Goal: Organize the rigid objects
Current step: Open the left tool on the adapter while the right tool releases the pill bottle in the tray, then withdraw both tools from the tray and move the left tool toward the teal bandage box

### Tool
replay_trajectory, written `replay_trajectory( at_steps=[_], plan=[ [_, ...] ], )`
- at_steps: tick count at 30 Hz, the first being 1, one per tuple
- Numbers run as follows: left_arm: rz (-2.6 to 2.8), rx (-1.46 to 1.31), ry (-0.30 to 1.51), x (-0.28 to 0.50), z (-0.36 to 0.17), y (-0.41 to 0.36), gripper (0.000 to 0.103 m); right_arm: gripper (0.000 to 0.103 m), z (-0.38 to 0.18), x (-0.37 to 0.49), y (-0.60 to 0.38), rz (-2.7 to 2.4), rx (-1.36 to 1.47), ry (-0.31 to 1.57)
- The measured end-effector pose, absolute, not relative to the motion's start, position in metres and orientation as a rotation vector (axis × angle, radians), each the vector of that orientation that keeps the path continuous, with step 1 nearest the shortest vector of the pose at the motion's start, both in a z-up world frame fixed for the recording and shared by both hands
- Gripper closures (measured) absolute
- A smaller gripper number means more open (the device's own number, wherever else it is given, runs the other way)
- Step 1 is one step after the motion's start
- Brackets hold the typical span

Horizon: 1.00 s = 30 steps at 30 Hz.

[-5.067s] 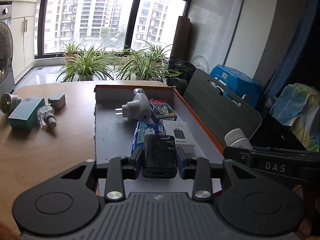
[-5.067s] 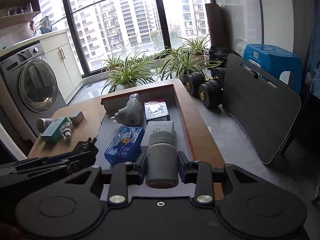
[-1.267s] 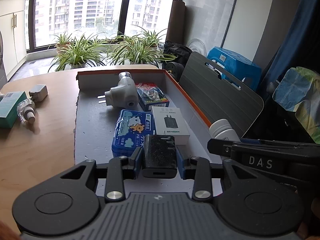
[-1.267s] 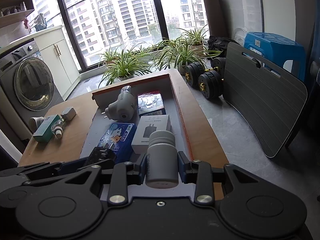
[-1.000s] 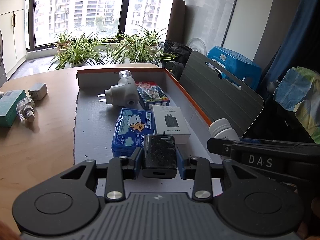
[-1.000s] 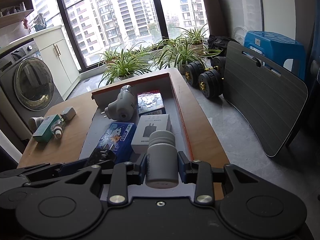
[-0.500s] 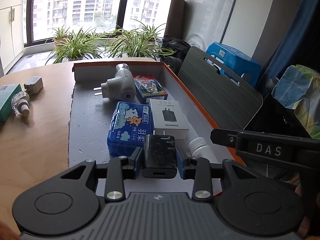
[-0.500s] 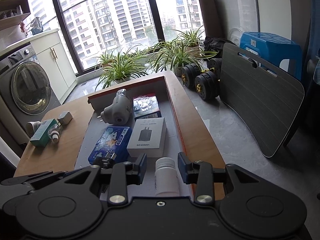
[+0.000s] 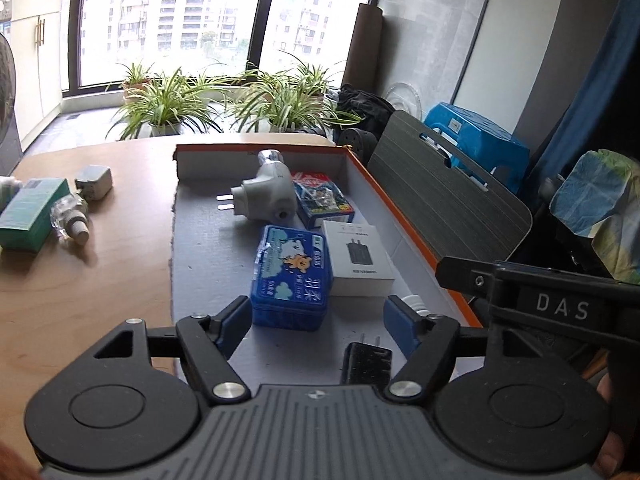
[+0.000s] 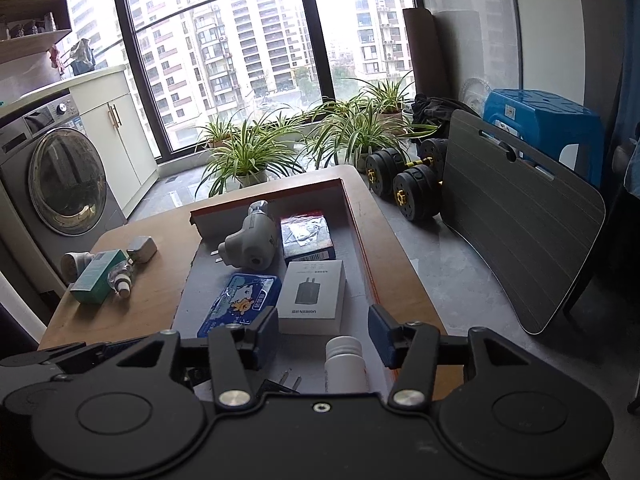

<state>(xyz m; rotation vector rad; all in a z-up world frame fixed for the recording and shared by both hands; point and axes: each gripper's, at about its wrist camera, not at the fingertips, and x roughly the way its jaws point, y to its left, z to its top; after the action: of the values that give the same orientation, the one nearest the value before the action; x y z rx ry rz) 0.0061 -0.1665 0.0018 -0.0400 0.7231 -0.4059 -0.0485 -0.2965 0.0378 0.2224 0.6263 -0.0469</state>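
Between the parted pads of the left gripper [image 9: 318, 322], closest in: black charger [image 9: 366, 362], released, prongs pointing away, lying on the tray [image 9: 208, 256] floor, touched by neither pad. Same at the right gripper [image 10: 323, 332], jaws just opened about halfway: white bottle [image 10: 345, 362] loose between the pads, long axis along the fingers, cap forward, beside the orange tray wall. Farther on, inside the tray: blue tin [image 9: 292, 276], white charger box [image 9: 358, 258], white plug adapter [image 9: 268, 196]. Farthest left, outside on the table: teal box [image 9: 30, 212], nearer the left hand, probably next.
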Motion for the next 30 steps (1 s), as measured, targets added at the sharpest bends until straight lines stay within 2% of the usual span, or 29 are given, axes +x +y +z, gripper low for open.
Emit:
replay_trajectory(
  at_steps=[3, 17, 30],
  plan=[
    [-0.353, -0.036, 0.722, 0.008, 0.008, -0.149, 0.022, 0.025, 0.043, -0.046, -0.283, -0.027, 0.207, 0.622],
    [-0.167, -0.088, 0.697, 0.010, 0.023, -0.058, 0.015, 0.023, 0.058, -0.023, -0.200, 0.132, 0.093, 0.648],
    [-0.051, -0.138, 0.711, 0.025, 0.015, 0.005, 0.014, 0.022, 0.051, 0.006, -0.139, 0.245, 0.021, 0.690]
  ],
)
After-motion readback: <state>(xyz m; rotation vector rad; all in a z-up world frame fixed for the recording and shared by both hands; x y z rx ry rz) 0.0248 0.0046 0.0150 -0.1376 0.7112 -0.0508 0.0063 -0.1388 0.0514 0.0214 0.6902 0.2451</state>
